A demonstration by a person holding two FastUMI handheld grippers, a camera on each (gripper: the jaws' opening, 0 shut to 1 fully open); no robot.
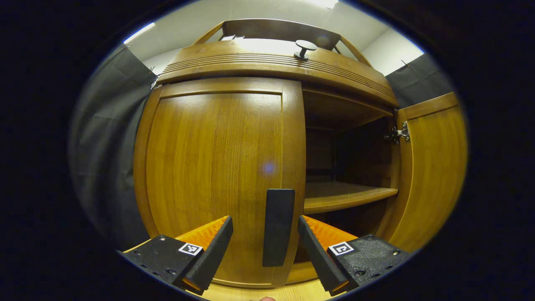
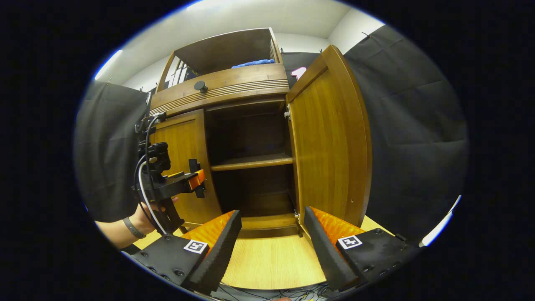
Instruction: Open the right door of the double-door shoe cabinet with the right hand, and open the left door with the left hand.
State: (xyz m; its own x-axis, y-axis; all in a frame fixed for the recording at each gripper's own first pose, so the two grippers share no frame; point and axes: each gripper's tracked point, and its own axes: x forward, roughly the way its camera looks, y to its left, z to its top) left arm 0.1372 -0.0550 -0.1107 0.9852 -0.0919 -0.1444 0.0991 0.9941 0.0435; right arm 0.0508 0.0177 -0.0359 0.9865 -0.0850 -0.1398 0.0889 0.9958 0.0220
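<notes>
left gripper fingers spread apart, straddling the left door handle, a dark vertical bar; no contact visible on either side. left door sits flush with the cabinet front, closed. past its edge the right half is open: shelf and dark interior, right door swung out with its hinge exposed.

right gripper fingers apart, gripping nothing, hanging over the light wood floor board in front of the cabinet. right door stands wide open just beyond its right finger. further left, a hand holds the left gripper at the closed left door. drawer knob above, blue cloth on top of the cabinet.
</notes>
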